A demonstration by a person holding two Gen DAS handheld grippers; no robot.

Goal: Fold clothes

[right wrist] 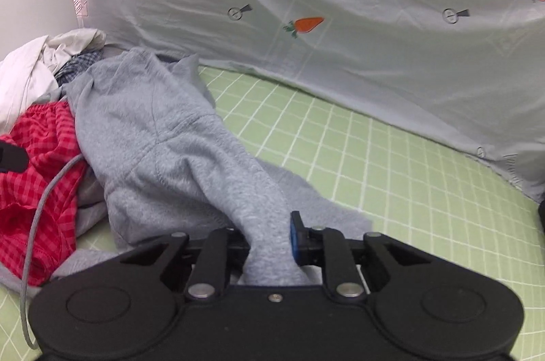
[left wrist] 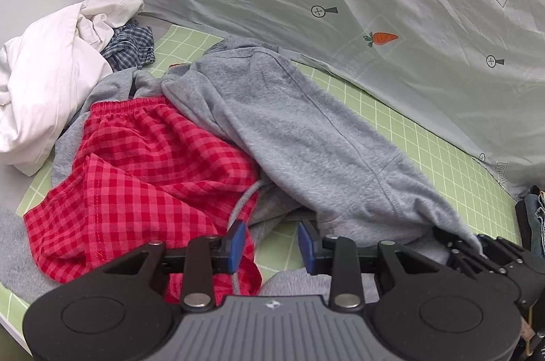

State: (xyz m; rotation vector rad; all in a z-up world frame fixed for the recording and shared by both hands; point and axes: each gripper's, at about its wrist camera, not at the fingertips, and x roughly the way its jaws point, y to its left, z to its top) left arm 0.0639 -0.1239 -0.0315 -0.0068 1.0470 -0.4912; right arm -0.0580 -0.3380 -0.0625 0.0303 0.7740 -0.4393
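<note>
A grey sweatshirt garment (left wrist: pixel 299 129) lies crumpled across the green grid mat (left wrist: pixel 425 136), partly over red checked shorts (left wrist: pixel 143 170). My left gripper (left wrist: pixel 272 241) is open and empty, just in front of the shorts and the grey cloth's lower edge. My right gripper (right wrist: pixel 269 241) is shut on a bunched end of the grey garment (right wrist: pixel 177 156), which runs from its jaws back to the pile; the right gripper also shows at the lower right of the left wrist view. A grey drawstring (right wrist: pixel 37 207) hangs over the red shorts (right wrist: pixel 37 177).
A white garment (left wrist: pixel 44 88) and a blue plaid cloth (left wrist: pixel 131 45) lie piled at the back left. A pale sheet with carrot prints (left wrist: pixel 374 3) hangs as a backdrop behind the mat. Denim (left wrist: pixel 533 217) sits at the right edge.
</note>
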